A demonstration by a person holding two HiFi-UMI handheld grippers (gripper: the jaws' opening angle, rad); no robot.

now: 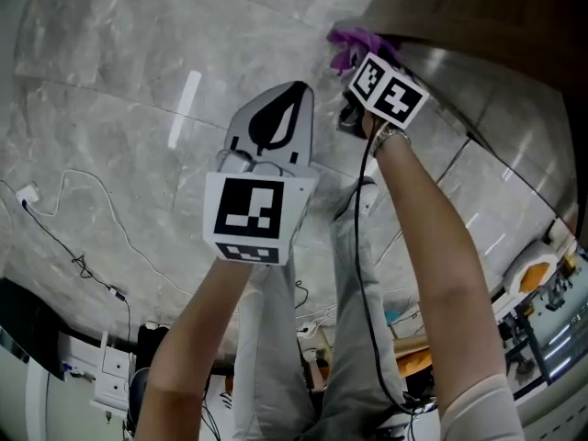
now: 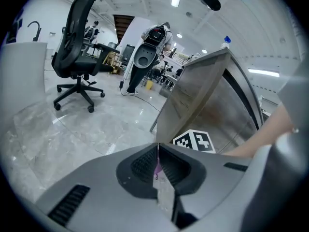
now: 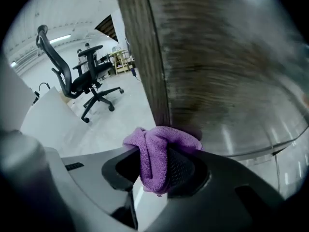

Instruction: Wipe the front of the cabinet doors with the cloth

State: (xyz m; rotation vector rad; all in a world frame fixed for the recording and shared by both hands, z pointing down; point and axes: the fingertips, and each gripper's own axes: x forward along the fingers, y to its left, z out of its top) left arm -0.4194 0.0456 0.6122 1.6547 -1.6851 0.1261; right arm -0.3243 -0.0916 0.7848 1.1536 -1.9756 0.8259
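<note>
The purple cloth [image 3: 157,161] is bunched between the jaws of my right gripper [image 3: 161,151], which is shut on it. The cloth presses against the dark wood cabinet door [image 3: 217,66], close to the door's left edge. In the head view the cloth [image 1: 354,46] shows just beyond the right gripper's marker cube [image 1: 388,90], against the cabinet [image 1: 478,12]. My left gripper [image 1: 292,88] hangs over the floor to the left of the cabinet, apart from it. Its jaws [image 2: 158,146] are shut with nothing in them. The cabinet [image 2: 212,95] stands ahead of it.
A shiny metal band [image 3: 251,129] runs below the wood door. A black office chair [image 2: 77,47] and a white-and-black machine [image 2: 147,47] stand on the marble floor [image 1: 119,72]. Cables [image 1: 83,265] trail across the floor at the left. A white panel [image 3: 48,120] leans nearby.
</note>
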